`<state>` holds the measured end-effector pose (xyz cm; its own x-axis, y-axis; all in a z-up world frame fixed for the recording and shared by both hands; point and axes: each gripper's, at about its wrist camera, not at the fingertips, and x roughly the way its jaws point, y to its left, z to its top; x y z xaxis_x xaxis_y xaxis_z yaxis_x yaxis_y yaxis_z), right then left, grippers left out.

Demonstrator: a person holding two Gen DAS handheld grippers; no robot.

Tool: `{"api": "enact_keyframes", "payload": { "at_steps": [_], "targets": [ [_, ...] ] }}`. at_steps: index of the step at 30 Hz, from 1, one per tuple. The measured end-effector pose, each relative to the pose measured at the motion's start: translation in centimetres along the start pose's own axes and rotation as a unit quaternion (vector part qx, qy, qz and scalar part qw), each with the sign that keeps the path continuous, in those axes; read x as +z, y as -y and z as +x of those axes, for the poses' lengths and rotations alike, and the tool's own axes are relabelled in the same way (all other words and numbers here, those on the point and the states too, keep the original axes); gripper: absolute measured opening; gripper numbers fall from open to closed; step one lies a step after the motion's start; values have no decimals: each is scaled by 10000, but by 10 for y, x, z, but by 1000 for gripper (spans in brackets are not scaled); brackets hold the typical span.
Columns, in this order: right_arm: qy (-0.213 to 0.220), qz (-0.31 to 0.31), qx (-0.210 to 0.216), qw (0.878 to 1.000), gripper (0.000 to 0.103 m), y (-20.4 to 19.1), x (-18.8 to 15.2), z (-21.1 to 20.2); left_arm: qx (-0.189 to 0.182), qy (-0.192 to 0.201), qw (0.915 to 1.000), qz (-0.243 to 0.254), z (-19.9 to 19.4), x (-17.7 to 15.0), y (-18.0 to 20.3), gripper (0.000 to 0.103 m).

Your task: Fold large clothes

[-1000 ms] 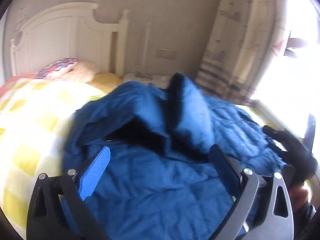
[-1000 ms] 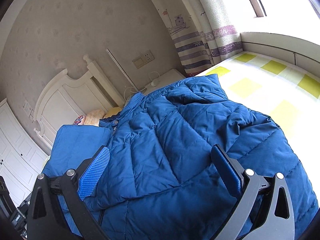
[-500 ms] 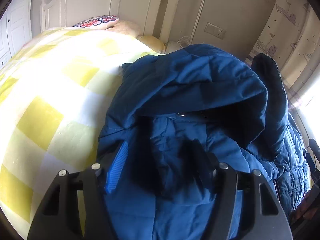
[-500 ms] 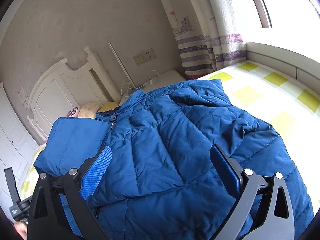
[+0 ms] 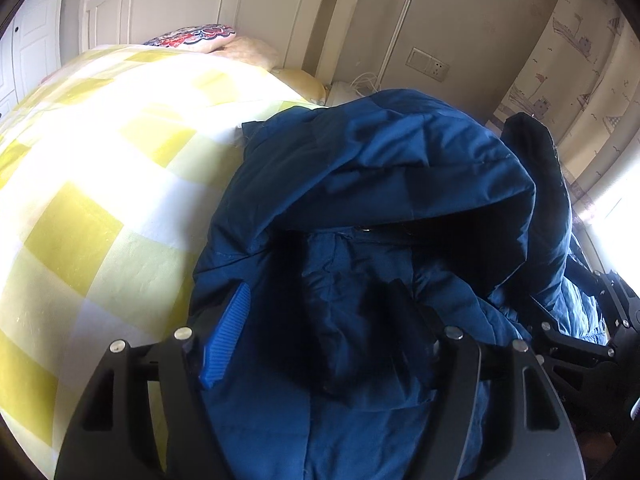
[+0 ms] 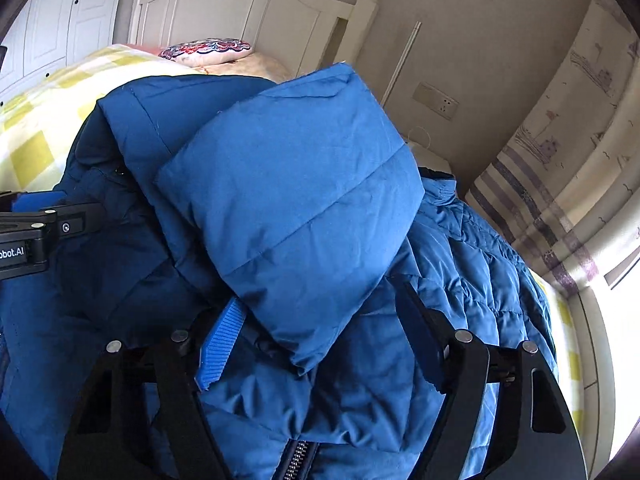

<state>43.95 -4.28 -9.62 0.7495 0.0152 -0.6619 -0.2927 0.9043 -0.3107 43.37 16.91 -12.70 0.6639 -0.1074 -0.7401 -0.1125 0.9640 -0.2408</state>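
One blue puffer jacket (image 5: 360, 184) fills the middle and lower right of both my views, heaped on the yellow-checked bedspread (image 5: 100, 168). Its quilted shell is rumpled, and a smooth padded panel (image 6: 288, 200) lies folded over the top at the centre of the right view, with a zipper (image 6: 298, 460) showing at the bottom edge. My left gripper (image 5: 320, 320) has its jaws pressed into a bunch of the fabric. My right gripper (image 6: 320, 328) has just been closing, jacket cloth between its jaws; whether its pads press yet, I cannot tell.
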Motion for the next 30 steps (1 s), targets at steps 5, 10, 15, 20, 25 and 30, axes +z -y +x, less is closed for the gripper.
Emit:
{"api": "enact_keyframes", "payload": {
  "at_steps": [5,10,15,20,25,30],
  "targets": [
    [1161,2377,924,9600,19,81,-18,-59,-38,-5,10000,-19,0,-1,0,72],
    [929,4322,1599,8826,19,151,-86,-56,-65,-25,10000,20,1,-1,2,75],
    [317,4929,1948,8474,31,161,-128,-22,-73,-35,10000,40,0,-1,4,77],
    [507,4771,1858,8575,49,155,-124,-34,-87,-38,9999,35,1,-1,2,77],
    [772,5378,1735,8214,49,171,-152,-43,-87,-40,9999,40,1,0,3,77],
    [1011,5088,1738,8371,22,173,-144,-51,-95,-39,9999,39,1,-1,2,77]
  ]
}}
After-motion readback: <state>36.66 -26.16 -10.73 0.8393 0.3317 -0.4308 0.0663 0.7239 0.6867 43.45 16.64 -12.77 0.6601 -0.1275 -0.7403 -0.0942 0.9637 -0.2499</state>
